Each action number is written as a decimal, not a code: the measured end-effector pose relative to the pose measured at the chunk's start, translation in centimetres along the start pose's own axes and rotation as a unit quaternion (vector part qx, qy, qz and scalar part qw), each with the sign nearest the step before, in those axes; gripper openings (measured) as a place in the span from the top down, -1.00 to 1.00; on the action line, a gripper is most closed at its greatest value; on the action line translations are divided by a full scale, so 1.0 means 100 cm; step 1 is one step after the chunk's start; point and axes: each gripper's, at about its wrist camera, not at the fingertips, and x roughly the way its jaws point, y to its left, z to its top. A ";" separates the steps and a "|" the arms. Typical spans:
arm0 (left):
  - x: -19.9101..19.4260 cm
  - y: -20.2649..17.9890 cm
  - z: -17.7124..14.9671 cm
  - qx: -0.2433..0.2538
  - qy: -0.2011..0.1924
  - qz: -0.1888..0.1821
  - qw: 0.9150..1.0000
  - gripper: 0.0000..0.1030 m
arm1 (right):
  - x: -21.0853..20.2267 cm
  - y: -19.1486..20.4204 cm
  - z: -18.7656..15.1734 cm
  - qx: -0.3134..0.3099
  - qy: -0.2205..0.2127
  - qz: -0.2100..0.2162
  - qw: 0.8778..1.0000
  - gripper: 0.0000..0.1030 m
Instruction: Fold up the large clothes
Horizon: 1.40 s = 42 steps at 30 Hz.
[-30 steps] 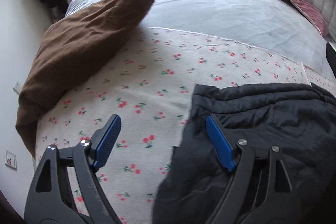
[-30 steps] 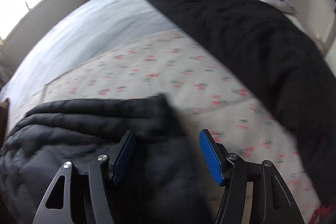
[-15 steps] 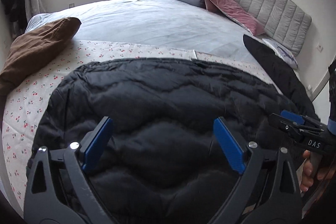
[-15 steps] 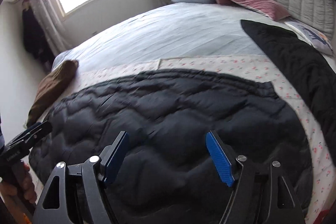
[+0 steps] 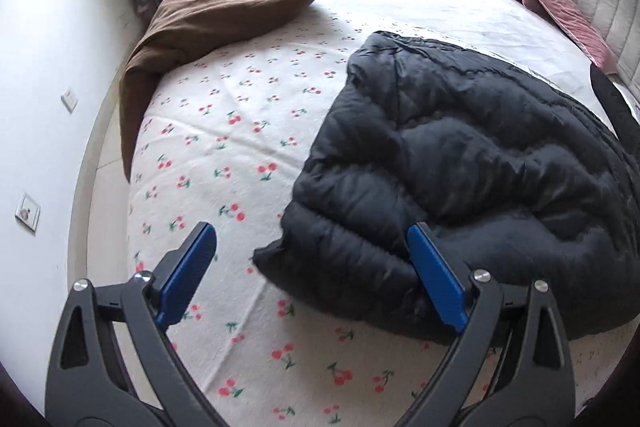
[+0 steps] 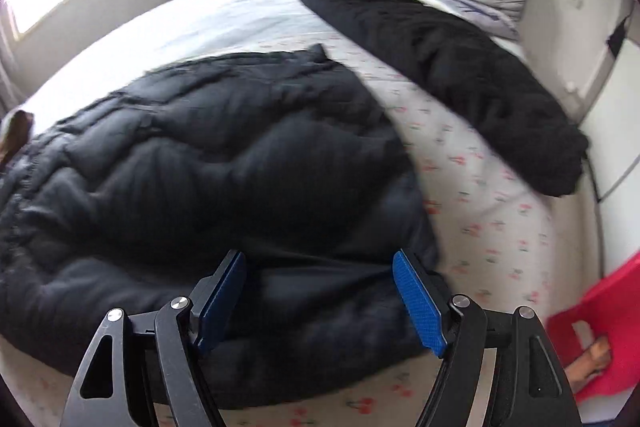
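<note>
My left gripper (image 5: pixel 312 267) and right gripper (image 6: pixel 320 291) both gape empty over puffy quilted black jacket (image 5: pixel 460 163) on cherry-print sheet (image 5: pixel 240 131).

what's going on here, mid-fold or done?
A person is folding a black puffer jacket on a bed with a cherry-print sheet, using two handheld grippers. The jacket lies bunched into a thick bundle near the bed's front edge. The left gripper is open over the bundle's left corner, and the right gripper is open over its right front edge; neither is gripping fabric. A brown garment and another black garment lie off to the sides, untouched. Whether more folds follow is unclear.
</note>
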 end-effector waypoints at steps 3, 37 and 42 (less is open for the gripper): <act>-0.019 0.006 -0.012 -0.011 0.007 0.005 1.000 -0.87 | -0.020 -0.010 0.001 0.011 -0.022 -0.023 0.999 -0.49; -0.110 -0.123 -0.131 0.136 -0.005 -0.085 0.987 -0.98 | -0.126 0.074 -0.109 -0.088 -0.061 0.196 0.975 -0.72; -0.111 -0.120 -0.130 0.130 -0.008 -0.088 0.987 -0.98 | -0.122 0.078 -0.108 -0.089 -0.056 0.194 0.975 -0.72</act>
